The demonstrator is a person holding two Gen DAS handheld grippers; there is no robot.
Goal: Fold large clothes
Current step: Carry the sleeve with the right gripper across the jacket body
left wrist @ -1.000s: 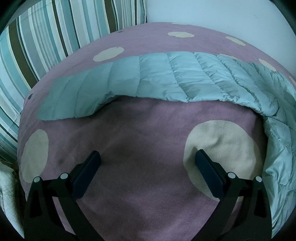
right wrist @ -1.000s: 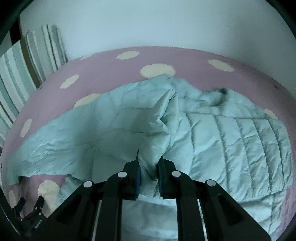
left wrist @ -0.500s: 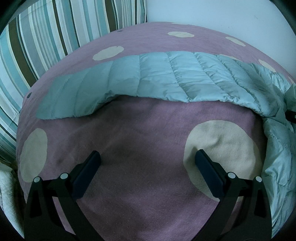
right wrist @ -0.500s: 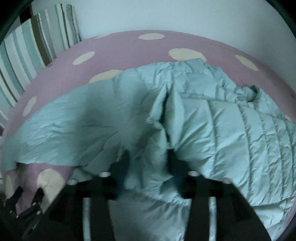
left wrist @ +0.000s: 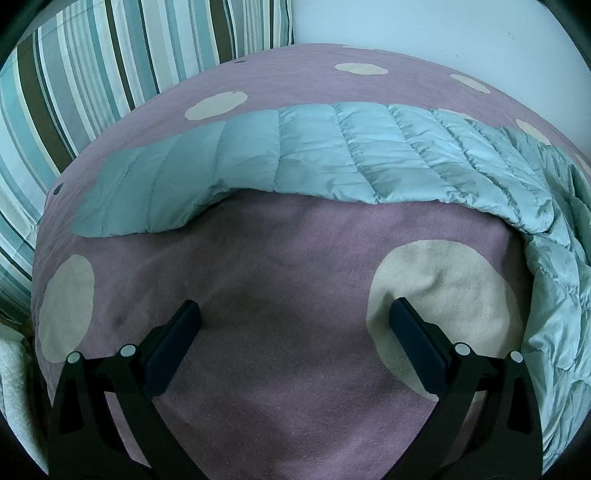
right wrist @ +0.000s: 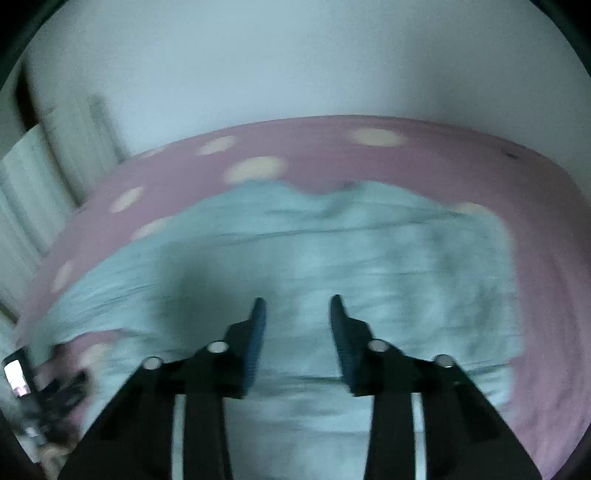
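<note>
- The left gripper (left wrist: 295, 317) sits nearest in its own view, its two dark fingers spread wide with nothing between them, low over the bedspread (left wrist: 280, 258).
- The bedspread is mauve with large cream dots; one dot lies under the right-hand finger (left wrist: 417, 339) and another lies by the cover's left edge.
- Beyond the fingers, a sleeve (left wrist: 258, 155) of the pale teal quilted jacket (left wrist: 554, 277) lies flat, its long axis running left to right across the cover, cuff end toward the left edge.
- The jacket's body bunches along the right edge of that view.
- A striped pillow (left wrist: 92, 74) stands at the far left corner against a pale wall (left wrist: 424, 29).
- In the blurred right wrist view, the right gripper (right wrist: 295, 325) is parted and empty above the jacket (right wrist: 332, 258), which spreads across the middle of the bedspread (right wrist: 369, 166).
- No lettering or label can be read anywhere.
</note>
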